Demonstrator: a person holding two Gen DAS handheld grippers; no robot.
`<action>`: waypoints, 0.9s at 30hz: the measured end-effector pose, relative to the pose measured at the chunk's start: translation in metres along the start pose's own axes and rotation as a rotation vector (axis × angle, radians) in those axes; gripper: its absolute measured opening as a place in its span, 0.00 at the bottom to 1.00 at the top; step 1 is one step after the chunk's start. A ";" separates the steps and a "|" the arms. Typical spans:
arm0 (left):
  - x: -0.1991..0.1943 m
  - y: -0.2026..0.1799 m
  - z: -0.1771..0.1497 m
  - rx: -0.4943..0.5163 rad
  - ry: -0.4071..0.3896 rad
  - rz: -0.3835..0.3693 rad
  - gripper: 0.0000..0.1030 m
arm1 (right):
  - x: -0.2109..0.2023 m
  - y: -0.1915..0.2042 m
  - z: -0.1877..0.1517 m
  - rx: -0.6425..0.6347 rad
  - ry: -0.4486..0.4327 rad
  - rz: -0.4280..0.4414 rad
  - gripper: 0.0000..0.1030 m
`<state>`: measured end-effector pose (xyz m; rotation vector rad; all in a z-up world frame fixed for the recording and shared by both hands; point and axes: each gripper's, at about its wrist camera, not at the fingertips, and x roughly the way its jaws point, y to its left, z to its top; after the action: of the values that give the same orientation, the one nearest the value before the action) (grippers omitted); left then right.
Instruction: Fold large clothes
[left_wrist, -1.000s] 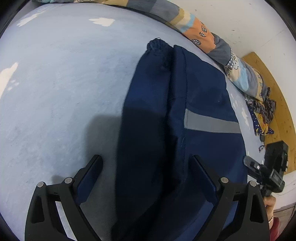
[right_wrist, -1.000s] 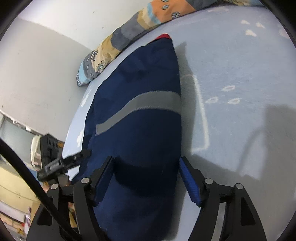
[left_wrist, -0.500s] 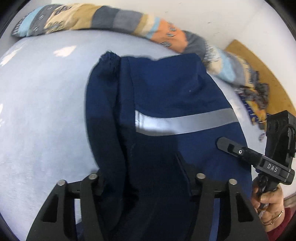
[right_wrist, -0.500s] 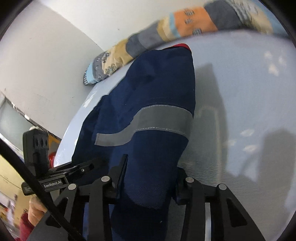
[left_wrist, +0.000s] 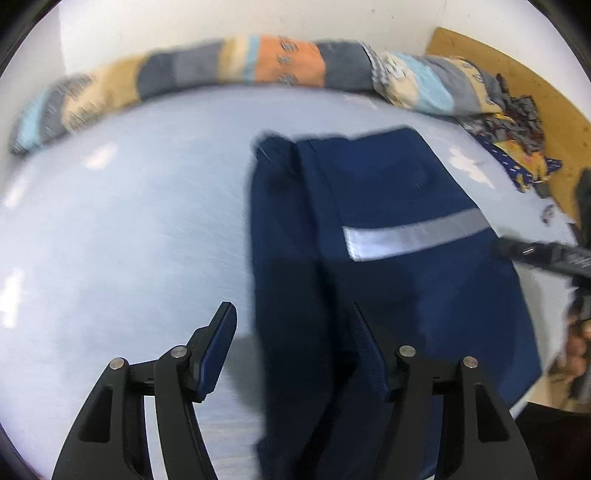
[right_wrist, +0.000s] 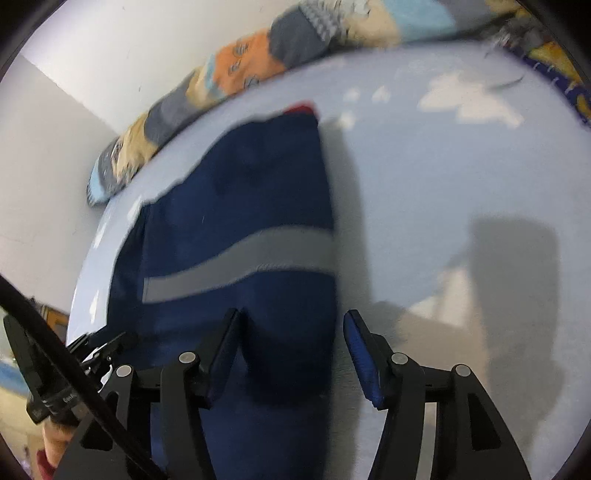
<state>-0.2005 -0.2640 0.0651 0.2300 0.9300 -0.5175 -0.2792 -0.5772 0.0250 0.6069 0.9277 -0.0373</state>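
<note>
Navy jacket (left_wrist: 388, 229), matte cloth with a smooth grey reflective band (left_wrist: 413, 236), lies folded long on the pale bed (left_wrist: 129, 221). My left gripper (left_wrist: 291, 332) and right gripper (right_wrist: 291, 332) have just been opening; both stand half-wide, pads clear of the cloth between them.

A wide stretch of bare pale-blue bed (left_wrist: 122, 236) is left open beside the folded navy garment (left_wrist: 388, 221), seen on the left in the left wrist view and on the right in the right wrist view, and nothing stands on it there. The far edge is closed off by a rolled patchwork quilt (left_wrist: 229, 66) lying against the wall, and a heap of patterned cloth (left_wrist: 517, 129) blocks the corner by the wooden board (left_wrist: 535, 74). The garment's long side by that corner is hemmed in by the right gripper (left_wrist: 546, 254), held just beside it.
</note>
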 end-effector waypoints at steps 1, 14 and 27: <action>-0.014 0.003 -0.003 0.009 -0.046 0.032 0.61 | -0.014 0.011 0.001 -0.047 -0.043 -0.033 0.60; -0.032 -0.020 -0.092 0.058 -0.055 0.116 0.65 | -0.062 0.073 -0.108 -0.260 -0.078 -0.003 0.33; -0.076 -0.019 -0.064 0.059 -0.291 0.207 0.75 | -0.062 0.066 -0.074 -0.208 -0.142 -0.017 0.33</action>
<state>-0.2922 -0.2293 0.0902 0.2930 0.6005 -0.3747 -0.3528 -0.4989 0.0705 0.3988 0.7875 0.0013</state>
